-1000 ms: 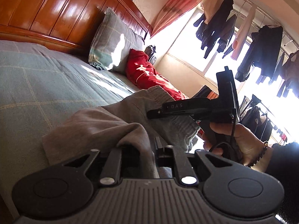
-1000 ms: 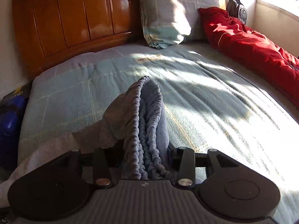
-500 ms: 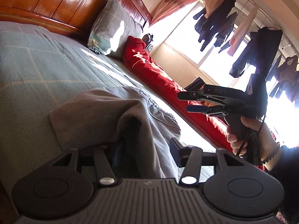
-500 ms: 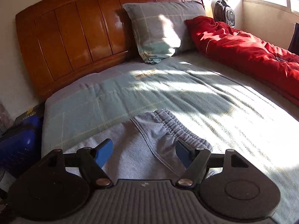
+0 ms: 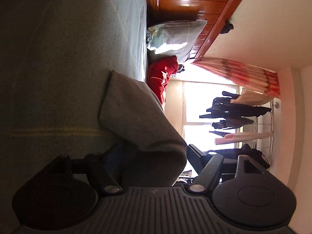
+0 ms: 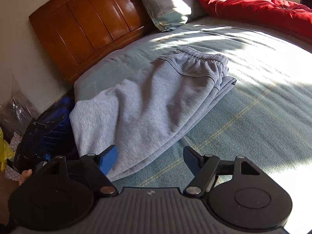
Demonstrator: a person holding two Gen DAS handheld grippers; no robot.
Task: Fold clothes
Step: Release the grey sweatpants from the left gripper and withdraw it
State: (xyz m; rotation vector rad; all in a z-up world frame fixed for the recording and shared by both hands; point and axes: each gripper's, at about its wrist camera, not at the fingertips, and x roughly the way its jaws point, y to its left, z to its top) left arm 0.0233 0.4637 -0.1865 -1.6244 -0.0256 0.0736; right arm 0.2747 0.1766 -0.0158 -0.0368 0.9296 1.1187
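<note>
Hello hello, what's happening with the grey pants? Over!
Right gripper open, empty, over the bed. Left gripper open around a fold of the grey pants. Pants folded over on the bed. Nothing in the way. Over.

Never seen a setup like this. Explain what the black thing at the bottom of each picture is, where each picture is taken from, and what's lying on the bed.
No robot here: a person holds a two-finger gripper in each hand, each carrying a camera that looks along its fingers. The black shape at the bottom is that gripper.

The left gripper's picture is turned sideways; its fingers stand apart around a fold of the grey sweatpants.

The right gripper is open and holds nothing. Its picture shows the sweatpants lying folded over on the bed, waistband toward the pillow, with a red quilt along the far side.
</note>
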